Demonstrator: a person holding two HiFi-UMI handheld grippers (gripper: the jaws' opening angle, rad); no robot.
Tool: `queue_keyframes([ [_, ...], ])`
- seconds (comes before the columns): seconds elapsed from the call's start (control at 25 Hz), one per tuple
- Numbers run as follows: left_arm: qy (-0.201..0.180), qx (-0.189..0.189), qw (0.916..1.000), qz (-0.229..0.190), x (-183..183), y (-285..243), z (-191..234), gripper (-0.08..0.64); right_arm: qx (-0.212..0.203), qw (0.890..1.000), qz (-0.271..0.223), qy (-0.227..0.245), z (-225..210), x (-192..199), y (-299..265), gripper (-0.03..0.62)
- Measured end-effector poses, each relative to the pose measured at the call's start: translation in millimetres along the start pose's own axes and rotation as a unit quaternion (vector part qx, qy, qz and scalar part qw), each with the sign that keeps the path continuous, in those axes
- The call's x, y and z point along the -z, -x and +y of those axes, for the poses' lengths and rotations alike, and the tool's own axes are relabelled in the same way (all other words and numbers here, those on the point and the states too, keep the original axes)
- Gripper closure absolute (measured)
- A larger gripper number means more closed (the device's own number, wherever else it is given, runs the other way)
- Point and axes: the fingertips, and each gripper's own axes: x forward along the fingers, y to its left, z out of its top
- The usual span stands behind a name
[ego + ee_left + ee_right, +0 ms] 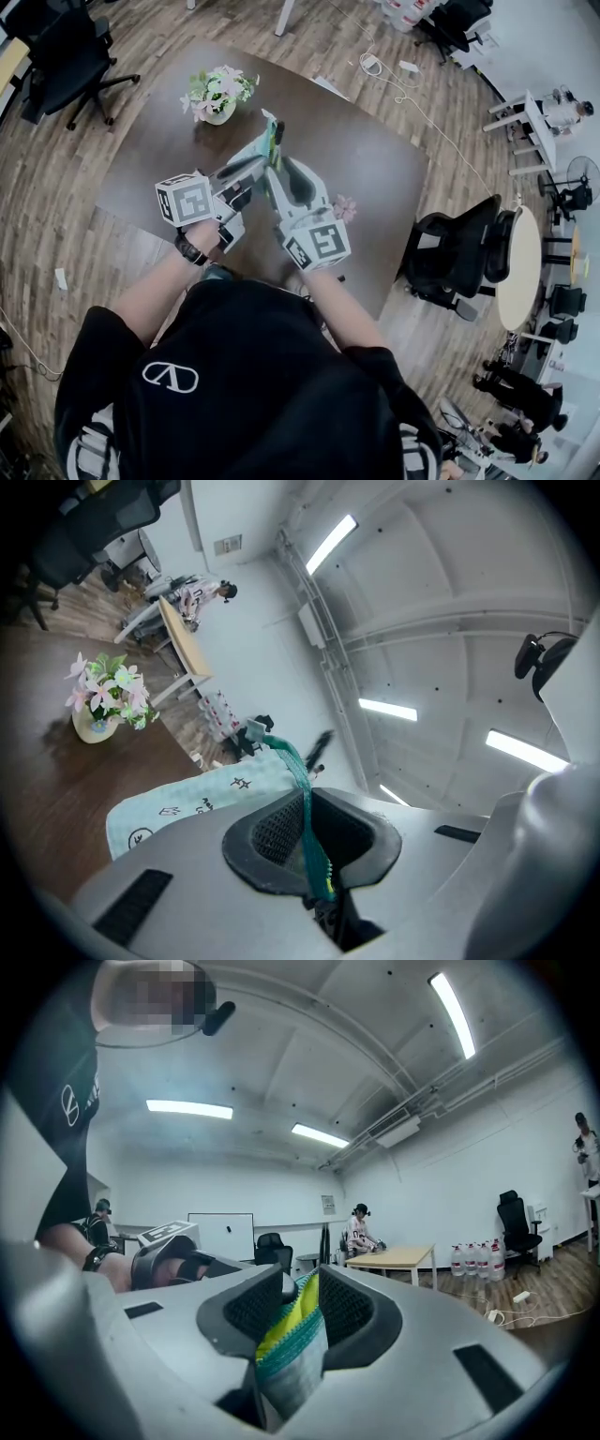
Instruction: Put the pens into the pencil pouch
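Observation:
The pale mint pencil pouch [263, 146] hangs above the brown table [375, 159], between both grippers. My left gripper [260, 165] is shut on its green zipper edge [298, 789], which runs up between the pads. The printed side of the pouch [187, 803] spreads out to the left in the left gripper view. A dark pen end [319, 747] shows just past the rim. My right gripper [277, 171] has the pouch's yellow and teal edge [291, 1330] lying between its jaws, which stand apart and loose around the cloth.
A pot of pink and white flowers [217, 96] stands at the table's far left. A small pink item [345, 208] lies by the right gripper. Black office chairs stand at the right [459, 248] and far left [66, 56]. People sit at distant desks.

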Motion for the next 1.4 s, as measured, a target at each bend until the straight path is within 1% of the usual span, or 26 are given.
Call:
queue_keyframes([
  [0.12, -0.003, -0.003, 1.0, 0.0, -1, 0, 3, 0.534, 0.002, 1.0, -0.004, 0.003, -1, 0, -1, 0.489],
  [0.24, -0.005, -0.005, 1.0, 0.0, -3, 0, 5, 0.534, 0.012, 1.0, -0.013, 0.006, -4, -6, 2, 0.489],
  [0.4, -0.004, -0.01, 0.9999, 0.002, -2, 2, 8, 0.534, 0.034, 0.999, -0.029, 0.014, -12, -18, 10, 0.489],
  [0.56, -0.006, -0.02, 0.9998, 0.006, 2, 5, 17, 0.534, 0.064, 0.997, -0.032, 0.019, -27, -22, 23, 0.496],
  [0.68, -0.016, -0.041, 0.9989, 0.015, 10, 9, 35, 0.534, 0.082, 0.996, -0.026, 0.014, -37, -16, 35, 0.5],
  [0.76, -0.023, -0.062, 0.9976, 0.023, 18, 14, 53, 0.534, 0.092, 0.996, -0.018, 0.01, -41, -8, 44, 0.502],
  [0.92, -0.019, -0.109, 0.9933, 0.035, 40, 25, 93, 0.534, 0.11, 0.994, -0.002, -0.003, -45, 7, 63, 0.505],
  [1.0, -0.024, -0.134, 0.9897, 0.043, 54, 30, 117, 0.534, 0.118, 0.993, 0.006, -0.009, -47, 14, 71, 0.506],
  [1.12, -0.031, -0.171, 0.9827, 0.064, 81, 36, 157, 0.534, 0.129, 0.991, 0.016, -0.014, -50, 23, 81, 0.508],
  [1.24, -0.021, -0.205, 0.9742, 0.091, 115, 43, 199, 0.534, 0.137, 0.99, 0.025, -0.016, -53, 29, 89, 0.509],
  [1.32, -0.023, -0.209, 0.9712, 0.111, 136, 39, 212, 0.534, 0.143, 0.989, 0.03, -0.016, -56, 30, 93, 0.511],
  [1.4, -0.027, -0.202, 0.9704, 0.129, 154, 31, 216, 0.534, 0.147, 0.988, 0.034, -0.016, -59, 32, 96, 0.512],
])
